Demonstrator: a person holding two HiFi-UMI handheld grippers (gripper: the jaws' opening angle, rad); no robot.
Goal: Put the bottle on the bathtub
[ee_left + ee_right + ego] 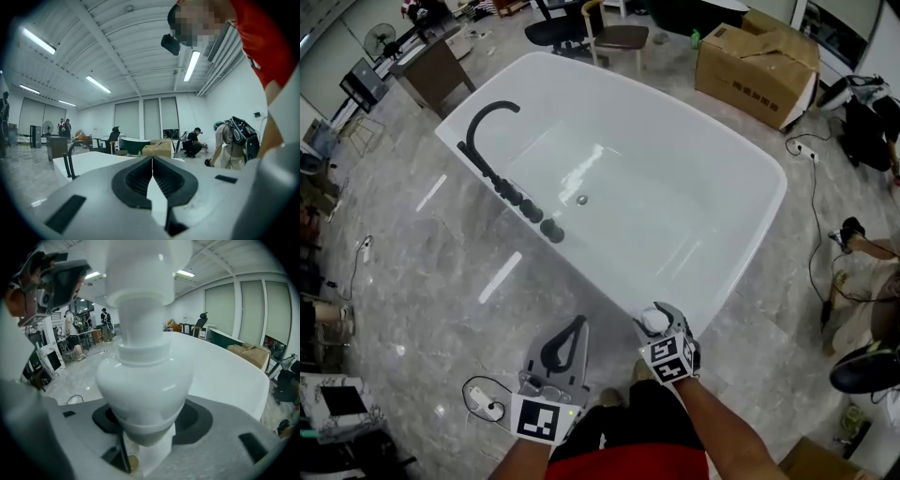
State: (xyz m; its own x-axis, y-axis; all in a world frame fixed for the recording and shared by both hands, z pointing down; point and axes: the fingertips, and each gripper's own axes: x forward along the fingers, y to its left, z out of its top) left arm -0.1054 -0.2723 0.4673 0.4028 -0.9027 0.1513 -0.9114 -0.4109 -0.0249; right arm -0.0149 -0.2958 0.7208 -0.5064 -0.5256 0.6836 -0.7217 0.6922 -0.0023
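Note:
A white bottle (652,322) is held upright in my right gripper (660,317), which is shut on it just in front of the near rim of the white bathtub (741,267). In the right gripper view the bottle (145,376) fills the middle, its rounded lower body wedged between the dark pads, with the bathtub (225,371) curving away behind it. My left gripper (578,323) hangs over the floor left of the bottle, shut and empty. In the left gripper view its jaws (152,160) meet in a closed line and the bathtub (89,161) lies ahead.
A black arched faucet (487,122) and a row of black knobs (525,206) sit on the tub's left rim. A cardboard box (759,61) and a chair (614,37) stand beyond it. A white cable (483,398) lies by my feet. A person (872,281) crouches at right.

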